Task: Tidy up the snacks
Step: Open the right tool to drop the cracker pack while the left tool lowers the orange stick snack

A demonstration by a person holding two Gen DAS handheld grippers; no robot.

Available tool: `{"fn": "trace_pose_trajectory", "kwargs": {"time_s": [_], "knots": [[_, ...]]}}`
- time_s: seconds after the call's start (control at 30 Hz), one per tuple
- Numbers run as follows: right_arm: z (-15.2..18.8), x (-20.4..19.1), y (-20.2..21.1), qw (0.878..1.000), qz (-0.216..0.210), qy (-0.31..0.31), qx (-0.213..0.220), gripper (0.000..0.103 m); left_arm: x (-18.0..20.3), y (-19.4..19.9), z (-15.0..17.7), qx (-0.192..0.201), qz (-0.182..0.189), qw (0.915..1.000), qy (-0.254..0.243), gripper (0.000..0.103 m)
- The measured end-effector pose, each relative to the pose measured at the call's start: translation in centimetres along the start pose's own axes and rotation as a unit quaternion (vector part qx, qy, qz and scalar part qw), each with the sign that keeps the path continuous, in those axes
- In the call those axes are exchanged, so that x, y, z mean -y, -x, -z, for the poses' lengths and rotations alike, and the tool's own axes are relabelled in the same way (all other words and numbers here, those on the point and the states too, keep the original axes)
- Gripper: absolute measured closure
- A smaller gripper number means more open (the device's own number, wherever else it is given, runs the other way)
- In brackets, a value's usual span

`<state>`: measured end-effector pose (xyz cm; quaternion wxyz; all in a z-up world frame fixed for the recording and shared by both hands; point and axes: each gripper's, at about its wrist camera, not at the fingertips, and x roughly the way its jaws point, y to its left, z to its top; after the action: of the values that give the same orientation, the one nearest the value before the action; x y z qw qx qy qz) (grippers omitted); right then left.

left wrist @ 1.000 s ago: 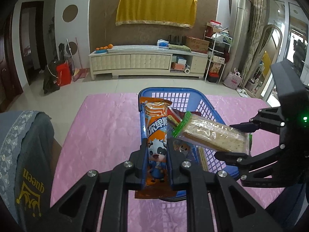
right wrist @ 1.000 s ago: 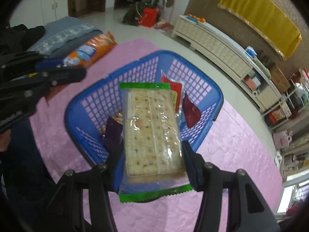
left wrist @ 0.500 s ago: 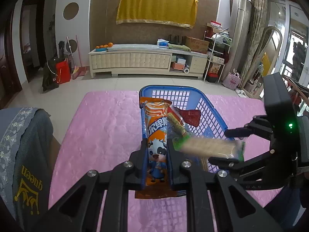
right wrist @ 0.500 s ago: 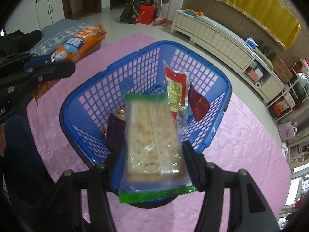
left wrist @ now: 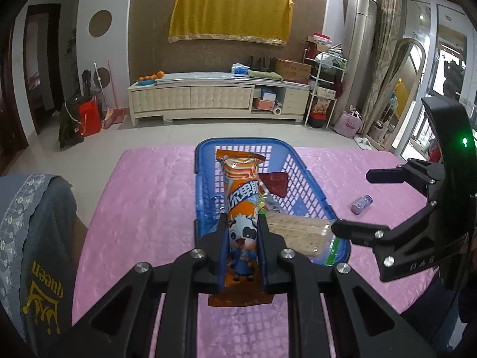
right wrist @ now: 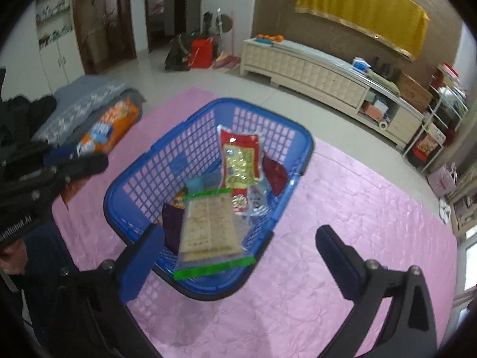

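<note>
My left gripper [left wrist: 241, 238] is shut on an orange snack pack with a cartoon cow [left wrist: 241, 197], held above the near left rim of the blue basket [left wrist: 205, 149]. My right gripper [right wrist: 238, 235] is open and empty above the basket's near rim [right wrist: 208, 294]; it also shows in the left wrist view [left wrist: 351, 200]. The cracker pack with green ends [right wrist: 208, 232] lies in the basket against the near wall, also seen in the left wrist view [left wrist: 301, 234]. A red and yellow pack [right wrist: 240, 158], a dark red pouch [right wrist: 275, 174] and other small packs lie in the basket.
The basket stands on a pink quilted tablecloth [right wrist: 357, 208]. A small purple bottle [left wrist: 361, 204] lies on the cloth right of the basket. A person in grey clothing [left wrist: 32, 238] is at the left. A TV cabinet [left wrist: 220, 98] stands by the far wall.
My right gripper opened and let go of the cracker pack, which dropped into the basket; the gripper drew back and up. My left gripper still holds the orange pack, little moved.
</note>
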<state>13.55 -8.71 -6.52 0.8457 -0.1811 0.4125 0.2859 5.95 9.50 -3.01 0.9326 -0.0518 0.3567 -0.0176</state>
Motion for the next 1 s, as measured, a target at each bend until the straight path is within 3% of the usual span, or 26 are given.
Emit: {"fn": "trace_pose_trajectory", "kwargs": {"time_s": [0.33,0.67,1.0], "knots": [[0.6,3.5,1.4,0.996,0.048,-0.068,0.035,0.000,2.6,-1.4,-1.0,-0.014,0.026,0.9994,-0.015,0.088],[1.8,6.4,0.6,0.993,0.055,-0.097,0.035,0.000,4.4,-4.9,-2.2,-0.041,0.052,0.9977,-0.014,0.088],[3.7,9.2,-0.2,0.990,0.056,-0.123,0.023,0.000,7.0,-7.9,-1.3,-0.074,0.076,0.9942,-0.018,0.088]]}}
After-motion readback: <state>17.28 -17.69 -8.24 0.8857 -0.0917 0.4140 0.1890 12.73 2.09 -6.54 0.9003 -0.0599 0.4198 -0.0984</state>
